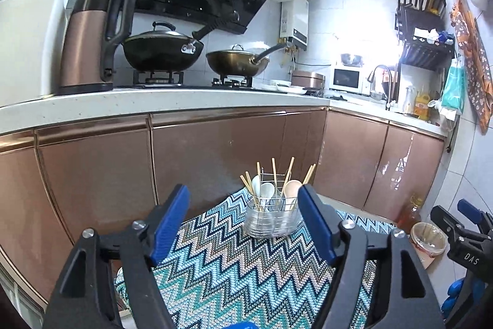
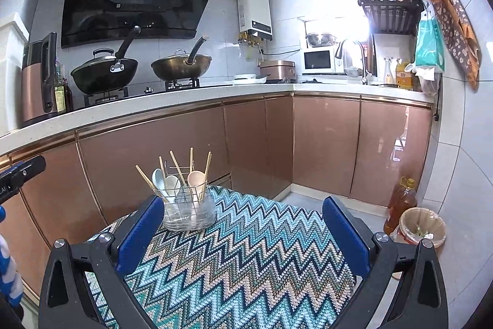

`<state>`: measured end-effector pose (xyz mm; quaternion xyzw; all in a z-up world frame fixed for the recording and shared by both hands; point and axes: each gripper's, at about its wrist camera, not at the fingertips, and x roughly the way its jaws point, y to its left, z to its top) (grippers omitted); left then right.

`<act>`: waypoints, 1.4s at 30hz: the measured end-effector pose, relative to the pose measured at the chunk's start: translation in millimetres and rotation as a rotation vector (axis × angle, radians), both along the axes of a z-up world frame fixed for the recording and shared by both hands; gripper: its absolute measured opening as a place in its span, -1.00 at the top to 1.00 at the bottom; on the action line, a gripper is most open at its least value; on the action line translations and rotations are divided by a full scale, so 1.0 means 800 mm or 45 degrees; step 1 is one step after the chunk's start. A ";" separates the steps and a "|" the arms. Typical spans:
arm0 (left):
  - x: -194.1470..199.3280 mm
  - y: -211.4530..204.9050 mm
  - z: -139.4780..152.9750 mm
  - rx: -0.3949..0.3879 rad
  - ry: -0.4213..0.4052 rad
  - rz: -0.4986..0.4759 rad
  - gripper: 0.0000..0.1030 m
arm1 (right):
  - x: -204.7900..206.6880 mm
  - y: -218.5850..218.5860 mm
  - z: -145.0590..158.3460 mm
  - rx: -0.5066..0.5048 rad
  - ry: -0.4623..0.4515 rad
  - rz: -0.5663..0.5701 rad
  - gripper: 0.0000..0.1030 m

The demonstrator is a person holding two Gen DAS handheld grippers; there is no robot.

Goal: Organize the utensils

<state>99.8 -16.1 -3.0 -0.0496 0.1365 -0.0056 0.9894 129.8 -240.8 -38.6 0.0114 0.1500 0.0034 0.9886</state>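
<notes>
A clear utensil holder [image 1: 271, 219] with a wire rack stands at the far edge of a small table under a zigzag cloth [image 1: 234, 267]. Several wooden chopsticks [image 1: 288, 173] and three spoons [image 1: 267, 191] stand upright in it. My left gripper [image 1: 245, 199] is open above the cloth, short of the holder, with nothing between its blue pads. In the right wrist view the holder [image 2: 189, 213] sits just beyond the left pad, with the spoons [image 2: 172, 182] and chopsticks [image 2: 178, 165] rising from it. My right gripper [image 2: 243, 212] is open and holds nothing. It also shows at the right edge of the left wrist view [image 1: 462, 224].
Copper cabinet fronts [image 1: 215, 156] stand close behind the table. The counter above carries a kettle [image 1: 89, 39] and two woks [image 1: 163, 48]. On the floor at the right stand an oil bottle [image 2: 400, 202] and a lined bin [image 2: 422, 227].
</notes>
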 end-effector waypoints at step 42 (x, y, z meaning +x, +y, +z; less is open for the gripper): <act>-0.058 0.025 0.001 -0.005 -0.057 0.022 -0.39 | -0.056 0.036 0.014 -0.096 -0.014 -0.060 -1.00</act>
